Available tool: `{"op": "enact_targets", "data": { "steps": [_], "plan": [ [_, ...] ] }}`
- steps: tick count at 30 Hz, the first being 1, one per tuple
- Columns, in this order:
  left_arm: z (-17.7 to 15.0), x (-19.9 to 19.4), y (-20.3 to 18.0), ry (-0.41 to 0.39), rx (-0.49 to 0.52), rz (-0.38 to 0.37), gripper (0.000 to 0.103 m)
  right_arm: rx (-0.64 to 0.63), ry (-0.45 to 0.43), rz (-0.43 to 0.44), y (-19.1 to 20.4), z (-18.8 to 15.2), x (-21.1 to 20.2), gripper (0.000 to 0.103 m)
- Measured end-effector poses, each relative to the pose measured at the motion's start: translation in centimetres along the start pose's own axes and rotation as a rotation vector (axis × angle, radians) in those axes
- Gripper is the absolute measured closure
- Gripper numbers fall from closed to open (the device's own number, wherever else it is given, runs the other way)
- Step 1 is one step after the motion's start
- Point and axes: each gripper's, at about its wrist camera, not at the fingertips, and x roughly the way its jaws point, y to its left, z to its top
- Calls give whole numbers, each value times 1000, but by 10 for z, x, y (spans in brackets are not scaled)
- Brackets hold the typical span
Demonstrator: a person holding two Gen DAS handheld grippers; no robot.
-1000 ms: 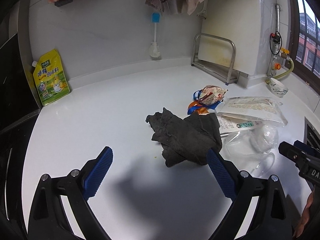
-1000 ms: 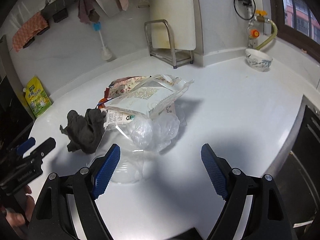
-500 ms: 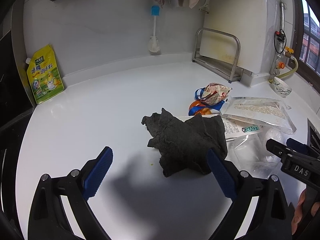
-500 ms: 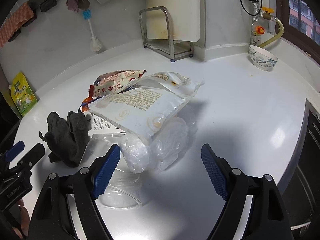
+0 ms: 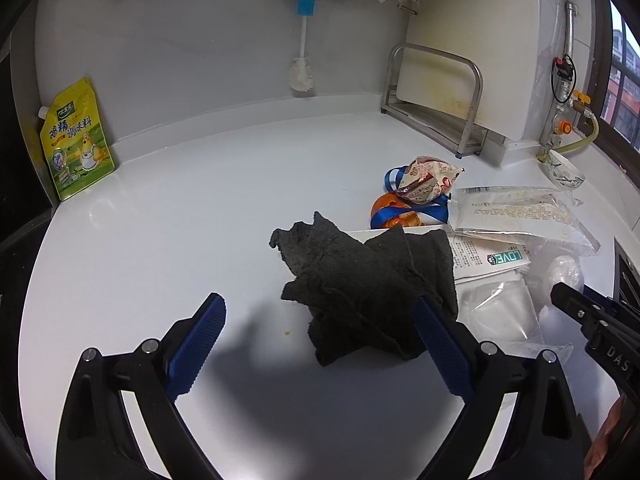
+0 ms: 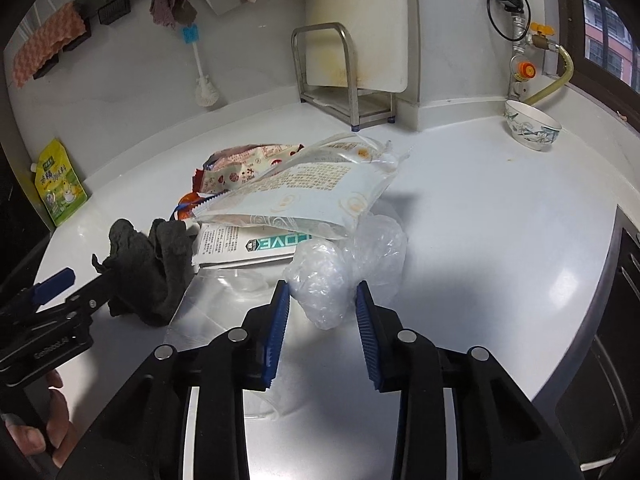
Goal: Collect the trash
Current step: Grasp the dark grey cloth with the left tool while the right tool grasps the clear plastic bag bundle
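A heap of trash lies on the white counter (image 5: 200, 220). In it are a crumpled dark grey cloth (image 5: 360, 280), a clear printed packet (image 6: 304, 196), a white "LOVE" wrapper (image 6: 256, 244), a red-patterned snack bag (image 5: 428, 176) and a crumpled clear plastic bag (image 6: 320, 280). My left gripper (image 5: 316, 304) is open wide just in front of the cloth, its right finger against the cloth's edge. My right gripper (image 6: 322, 296) is closing, and its blue pads touch both sides of the crumpled plastic bag.
A yellow seasoning pouch (image 5: 76, 140) leans on the back wall at left. A metal rack (image 5: 436, 100) with a cutting board and a bottle brush (image 5: 302, 68) stand at the back. A patterned bowl (image 6: 530, 126) sits far right. A dark stove edge (image 6: 624, 280) borders the counter.
The right gripper's jaws went from wide apart to narrow around the crumpled plastic bag, closer to the heap. The left gripper edged nearer the dark cloth and stayed open.
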Motion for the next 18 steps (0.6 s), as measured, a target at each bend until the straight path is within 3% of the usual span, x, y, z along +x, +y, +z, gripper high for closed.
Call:
{"op": "enact_targets", "data": {
  "steps": [12, 18],
  "plan": [
    [3, 33, -13, 88, 33, 55, 12, 18, -19, 8, -11, -6, -20, 70],
    [-1, 34, -26, 107, 85, -13, 58, 29, -16, 15, -12, -8, -23, 70]
  ]
}}
